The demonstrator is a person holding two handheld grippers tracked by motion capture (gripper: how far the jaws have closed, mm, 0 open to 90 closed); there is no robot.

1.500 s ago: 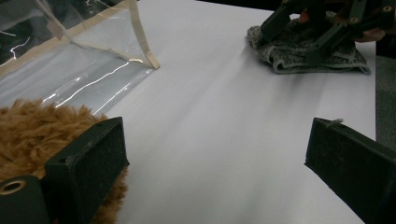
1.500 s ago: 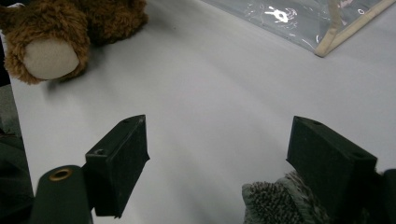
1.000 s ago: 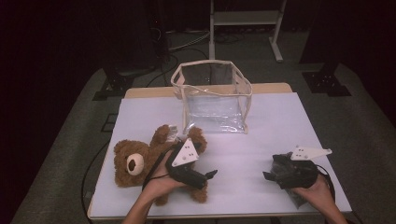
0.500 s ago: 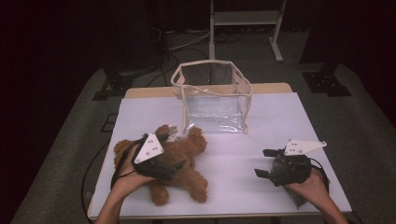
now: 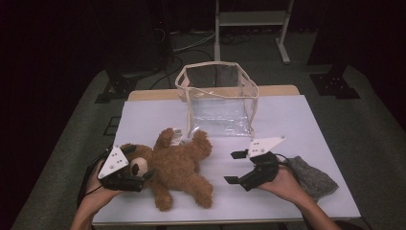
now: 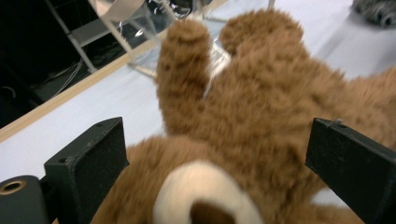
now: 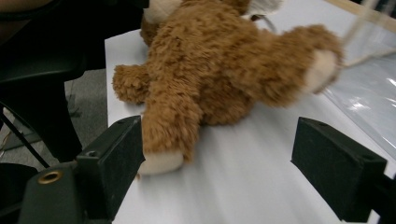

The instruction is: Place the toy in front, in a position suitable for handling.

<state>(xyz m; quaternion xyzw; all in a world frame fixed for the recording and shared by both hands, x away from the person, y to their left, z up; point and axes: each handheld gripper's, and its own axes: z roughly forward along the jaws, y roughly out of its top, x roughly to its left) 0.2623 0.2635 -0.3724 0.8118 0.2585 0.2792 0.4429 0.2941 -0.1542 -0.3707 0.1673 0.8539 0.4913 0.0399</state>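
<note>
Left claw (image 5: 139,178) sits at the lower left of the high view, jaws spread wide on either side of the head of the fluffy brown teddy bear (image 5: 179,165), which lies on the white counter (image 5: 287,120). Right claw (image 5: 235,167), lower centre-right, gapes wide and empty, near the bear's legs. Behind the bear stands a clear plastic bag (image 5: 220,98); a grey knitted cloth (image 5: 311,177) lies at lower right.

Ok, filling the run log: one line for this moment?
left tongs: open, astride teddy bear head | right tongs: open, facing bear | clear bag: upright
</note>
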